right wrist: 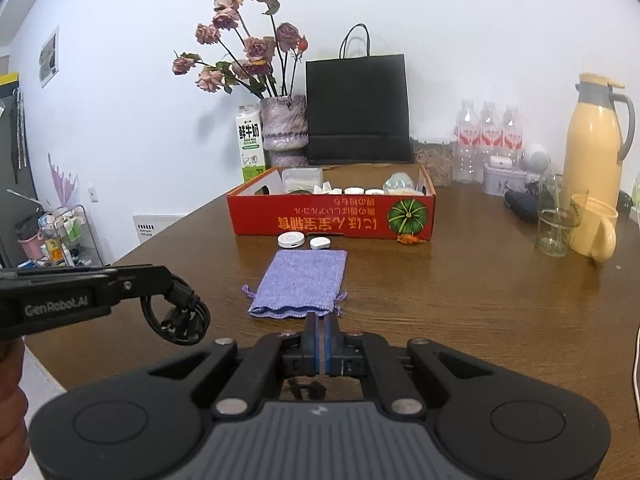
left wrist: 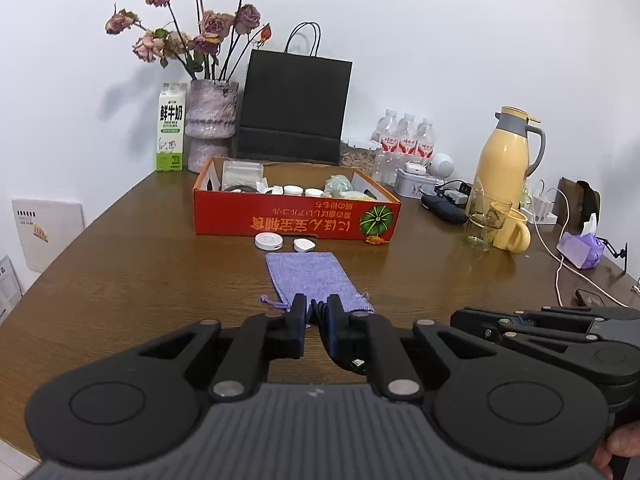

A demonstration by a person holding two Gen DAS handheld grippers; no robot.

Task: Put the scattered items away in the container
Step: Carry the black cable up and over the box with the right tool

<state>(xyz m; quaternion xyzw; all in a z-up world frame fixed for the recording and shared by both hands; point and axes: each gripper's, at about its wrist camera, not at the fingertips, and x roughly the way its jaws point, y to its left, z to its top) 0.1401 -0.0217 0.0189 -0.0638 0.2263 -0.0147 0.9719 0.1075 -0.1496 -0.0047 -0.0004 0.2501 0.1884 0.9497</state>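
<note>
My left gripper (left wrist: 317, 309) is shut on a coiled black cable (left wrist: 318, 314), which hangs from its tip above the table in the right wrist view (right wrist: 180, 316). A purple fabric pouch (left wrist: 310, 276) (right wrist: 300, 280) lies flat just ahead, its open end toward me. My right gripper (right wrist: 321, 326) is shut with nothing between its fingers, its tips just short of the pouch's near edge. Beyond the pouch are a white round disc (left wrist: 269, 241) (right wrist: 291, 240) and a small white case (left wrist: 304, 245) (right wrist: 320, 243). Behind them stands the red cardboard box (left wrist: 296, 212) (right wrist: 328, 216) holding several small items.
A glass (right wrist: 556, 228) and yellow mug (right wrist: 596, 232) stand at the right with a yellow thermos (right wrist: 596, 140) behind them. Along the wall are a black paper bag (right wrist: 358, 108), a vase of dried roses (right wrist: 284, 128), a milk carton (right wrist: 250, 140) and water bottles (right wrist: 488, 132). White cables (left wrist: 560, 248) trail at the right edge.
</note>
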